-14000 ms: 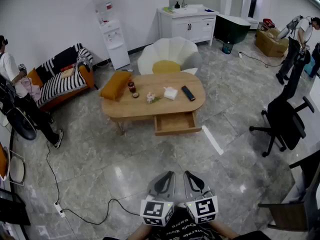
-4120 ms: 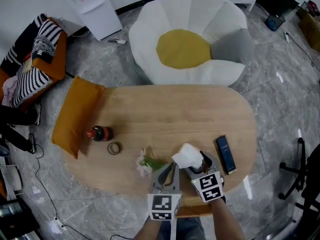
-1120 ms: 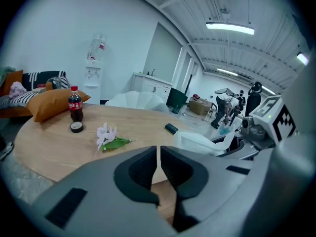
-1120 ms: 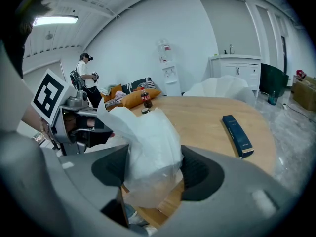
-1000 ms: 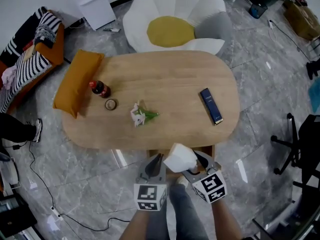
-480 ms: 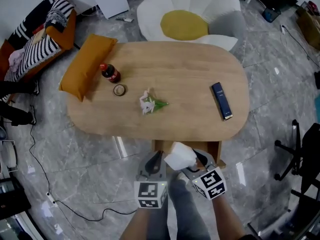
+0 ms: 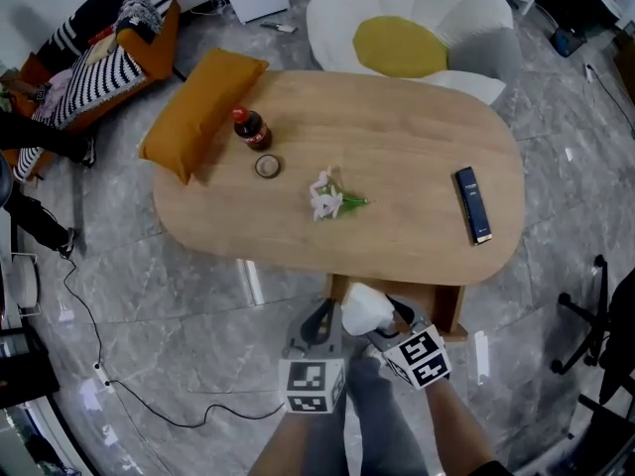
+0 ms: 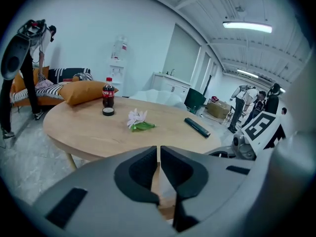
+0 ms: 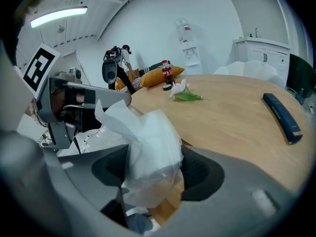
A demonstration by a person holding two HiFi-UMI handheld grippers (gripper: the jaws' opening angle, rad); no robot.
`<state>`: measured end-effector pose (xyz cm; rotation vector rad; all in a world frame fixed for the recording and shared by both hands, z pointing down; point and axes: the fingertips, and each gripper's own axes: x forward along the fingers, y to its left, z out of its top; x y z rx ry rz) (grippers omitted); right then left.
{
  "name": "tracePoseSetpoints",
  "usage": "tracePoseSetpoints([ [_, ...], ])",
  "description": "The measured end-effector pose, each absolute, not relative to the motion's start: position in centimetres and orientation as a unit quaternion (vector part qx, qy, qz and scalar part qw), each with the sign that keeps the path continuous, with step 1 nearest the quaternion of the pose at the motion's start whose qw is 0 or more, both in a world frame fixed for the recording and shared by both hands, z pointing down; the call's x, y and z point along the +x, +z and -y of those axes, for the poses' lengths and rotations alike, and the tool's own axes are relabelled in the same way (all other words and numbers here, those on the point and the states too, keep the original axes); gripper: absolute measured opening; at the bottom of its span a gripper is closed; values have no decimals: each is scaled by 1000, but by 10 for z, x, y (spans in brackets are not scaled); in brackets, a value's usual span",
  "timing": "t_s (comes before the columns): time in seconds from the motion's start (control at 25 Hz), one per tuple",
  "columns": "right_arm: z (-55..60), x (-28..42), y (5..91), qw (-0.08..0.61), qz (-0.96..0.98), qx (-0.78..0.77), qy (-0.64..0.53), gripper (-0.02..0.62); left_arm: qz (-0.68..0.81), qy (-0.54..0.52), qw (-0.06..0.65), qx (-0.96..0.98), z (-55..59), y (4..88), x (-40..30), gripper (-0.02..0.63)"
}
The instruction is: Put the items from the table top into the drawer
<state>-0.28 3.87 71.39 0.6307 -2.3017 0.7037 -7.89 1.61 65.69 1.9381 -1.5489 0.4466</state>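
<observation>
Presently the right gripper [image 9: 150,179] is pinching a white tissue pack [image 9: 148,142] by the tabletop's [image 7: 397,147] near edge; the left gripper [image 8: 159,152] is hovering pressed together, empty.

**Colours and patterns, desk and surroundings**

- Desk [image 7: 397,137]: pale natural wood; drawer [image 7: 451,310] the same.
- Cushion [image 7: 203,110]: mustard orange.
- Bottle [image 7: 251,128]: dark, red cap and label.
- Small ring [image 7: 267,166]: brown.
- Flower [image 7: 325,198]: white petals, green leaf.
- Remote [image 7: 473,204]: dark navy.
- Tissue pack [image 7: 365,307]: white, translucent wrap.
- Flower-shaped seat [image 7: 397,46]: white petals, one grey, yellow centre.
- Sofa [image 7: 109,48]: orange, black-and-white striped throw.
- Floor [image 7: 149,296]: grey marbled tile.
- Left gripper [image 7: 319,313] and right gripper [image 9: 153,172]: grey bodies, dark jaws, white cubes with black square markers.
</observation>
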Motion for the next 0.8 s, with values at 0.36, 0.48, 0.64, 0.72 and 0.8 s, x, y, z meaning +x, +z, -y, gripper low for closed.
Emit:
tracePoseSetpoints([
  [0.36, -36, -16, 753, 342, 872, 223, 270, 287, 597, 168, 309, 721, -7, 678, -95, 28],
  [0.48, -37, -23, 765, 344, 872, 218, 273, 287, 597, 170, 307, 722, -3, 685, -99, 28],
  [0.64, -36, -27, 777, 343, 871, 218, 277, 287, 596, 168, 306, 722, 0, 692, -100, 28],
  [0.72, -36, -28, 782, 345, 870, 216, 279, 287, 596, 169, 307, 723, 1, 696, -100, 28],
  [0.8, -37, -26, 788, 351, 869, 211, 278, 287, 594, 169, 308, 723, 1, 700, -98, 28],
])
